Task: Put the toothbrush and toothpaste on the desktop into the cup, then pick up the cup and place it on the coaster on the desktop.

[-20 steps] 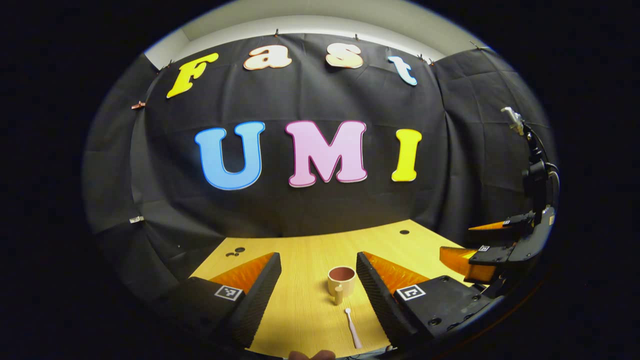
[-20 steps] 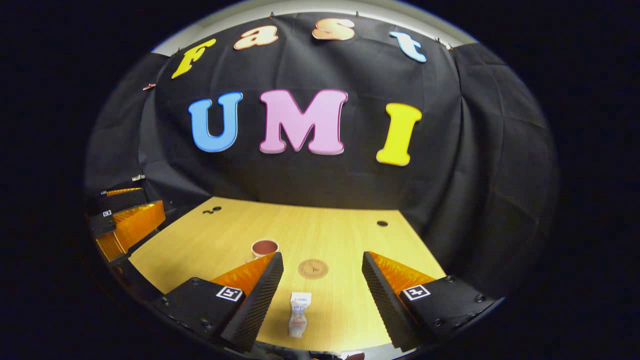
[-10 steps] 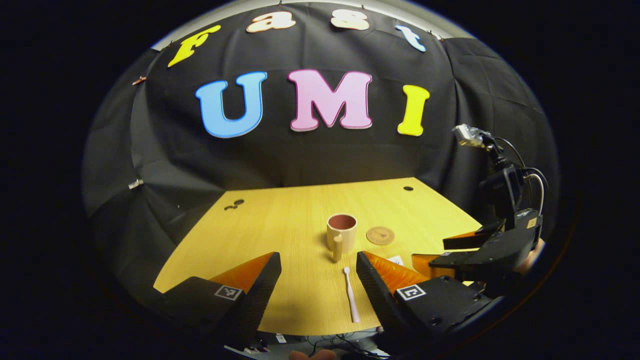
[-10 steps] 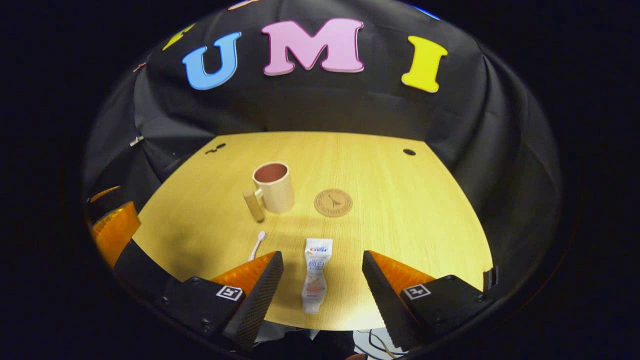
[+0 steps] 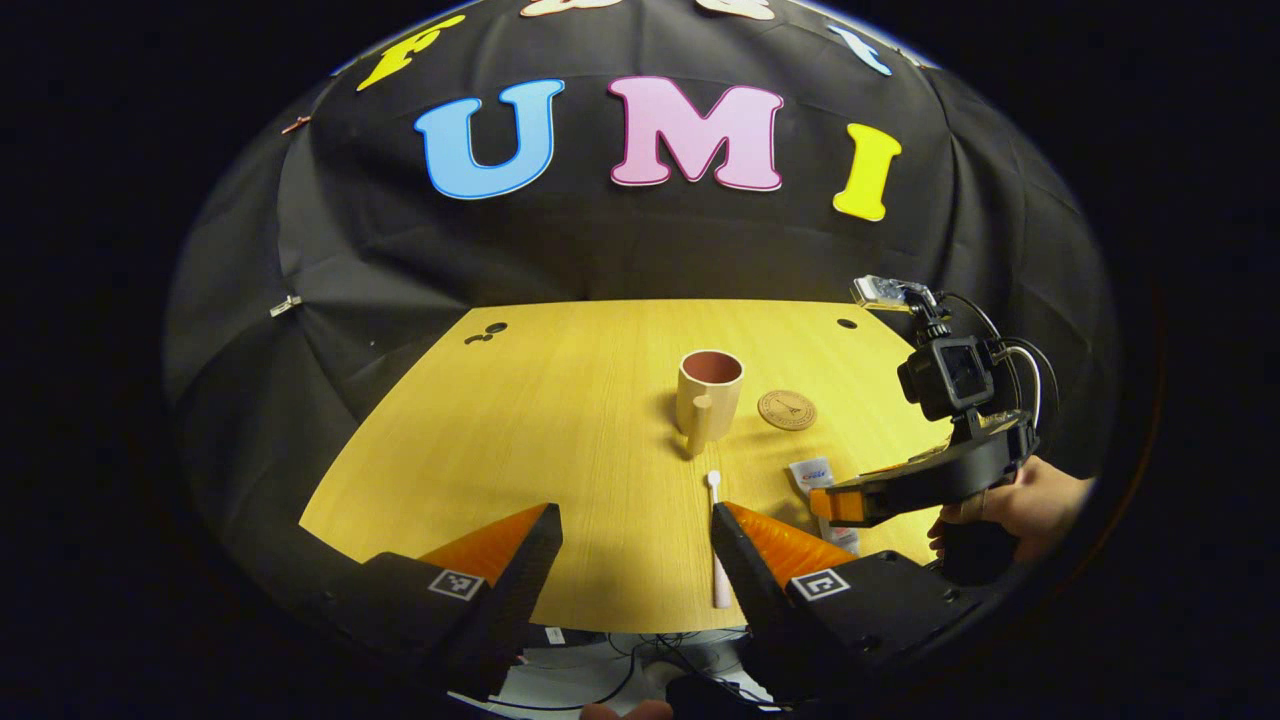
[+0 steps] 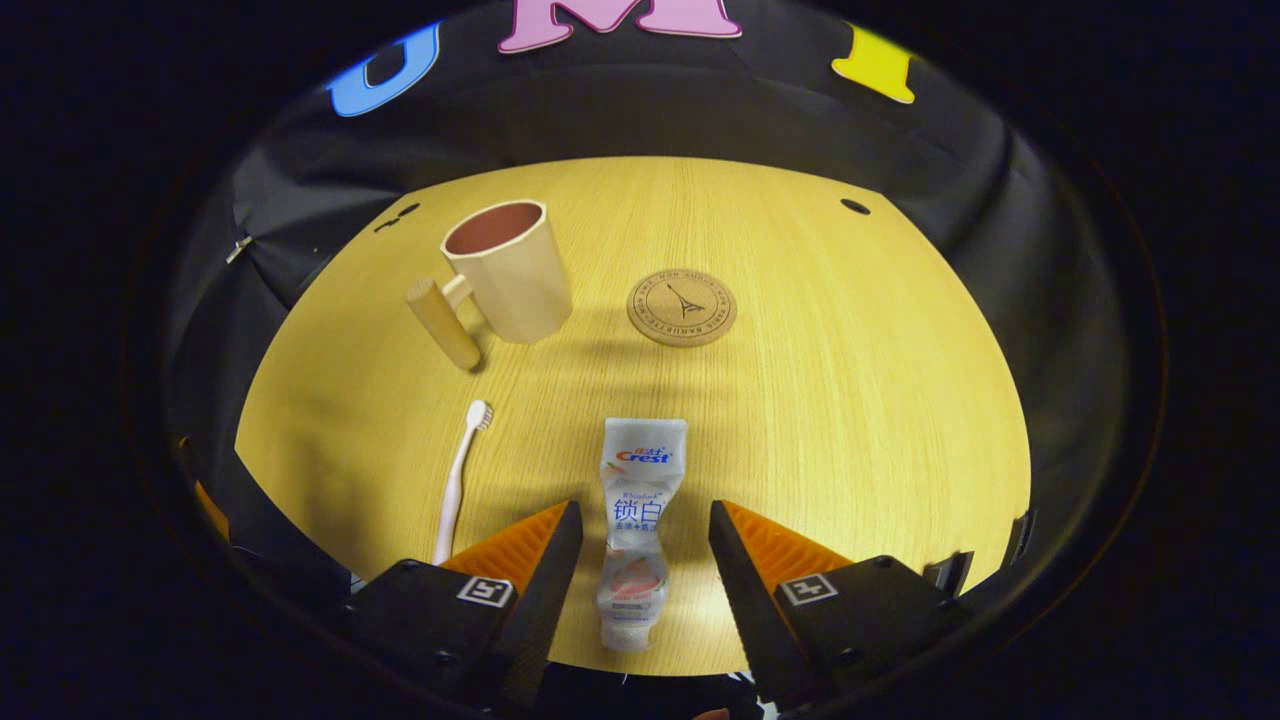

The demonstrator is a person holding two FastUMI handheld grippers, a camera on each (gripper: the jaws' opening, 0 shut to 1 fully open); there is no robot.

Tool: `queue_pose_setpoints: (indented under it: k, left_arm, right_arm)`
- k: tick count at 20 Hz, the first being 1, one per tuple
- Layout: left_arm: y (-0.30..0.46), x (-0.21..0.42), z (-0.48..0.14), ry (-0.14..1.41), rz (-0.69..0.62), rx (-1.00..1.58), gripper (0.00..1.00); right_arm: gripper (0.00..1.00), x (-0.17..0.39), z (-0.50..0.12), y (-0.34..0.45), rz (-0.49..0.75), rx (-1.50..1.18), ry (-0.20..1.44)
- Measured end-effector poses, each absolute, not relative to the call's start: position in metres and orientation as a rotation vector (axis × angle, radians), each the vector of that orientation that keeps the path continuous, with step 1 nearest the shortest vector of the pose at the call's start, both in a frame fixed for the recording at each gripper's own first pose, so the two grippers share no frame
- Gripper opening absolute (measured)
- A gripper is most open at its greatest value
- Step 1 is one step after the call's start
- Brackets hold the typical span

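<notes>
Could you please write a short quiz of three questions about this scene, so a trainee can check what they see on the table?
1. True or false: the toothpaste lies on the desktop between the fingers of the right gripper, not yet pressed.
2. Which thing stands beside the cup, apart from it? A) the coaster B) a plate C) a bowl
3. Fill in: in the left gripper view, the toothbrush lies just inside one finger of the left gripper, its head pointing toward the ____.

Key: 1 true; 2 A; 3 cup.
</notes>
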State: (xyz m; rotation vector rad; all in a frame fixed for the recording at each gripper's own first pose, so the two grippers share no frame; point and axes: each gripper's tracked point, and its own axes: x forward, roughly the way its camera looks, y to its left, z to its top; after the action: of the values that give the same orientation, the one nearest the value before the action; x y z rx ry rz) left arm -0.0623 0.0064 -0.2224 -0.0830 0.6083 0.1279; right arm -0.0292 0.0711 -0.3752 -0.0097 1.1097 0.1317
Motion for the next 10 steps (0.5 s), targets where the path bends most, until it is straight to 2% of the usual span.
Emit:
queue_pose_setpoints:
  k: [1, 7, 8, 9, 10]
  left_arm:
    - [0.007, -0.062, -0.224, 0.615, 0.137, -0.086, 0.95]
    - [0.012, -0.055, -0.238, 0.660, 0.167, -0.100, 0.95]
    - [0.012, -0.053, -0.239, 0.665, 0.166, -0.099, 0.95]
    - [0.011, -0.051, -0.241, 0.670, 0.162, -0.098, 0.95]
    - [0.009, -0.049, -0.242, 0.676, 0.159, -0.101, 0.95]
  right_arm:
    - [0.75, -0.027, -0.380, 0.072, 0.136, -0.007, 1.124]
    - [0.71, -0.032, -0.403, 0.072, 0.138, -0.032, 1.230]
    - [0.67, -0.032, -0.404, 0.072, 0.138, -0.039, 1.241]
    - [0.67, -0.028, -0.403, 0.070, 0.134, -0.045, 1.228]
    - [0.60, -0.027, -0.404, 0.069, 0.130, -0.047, 1.233]
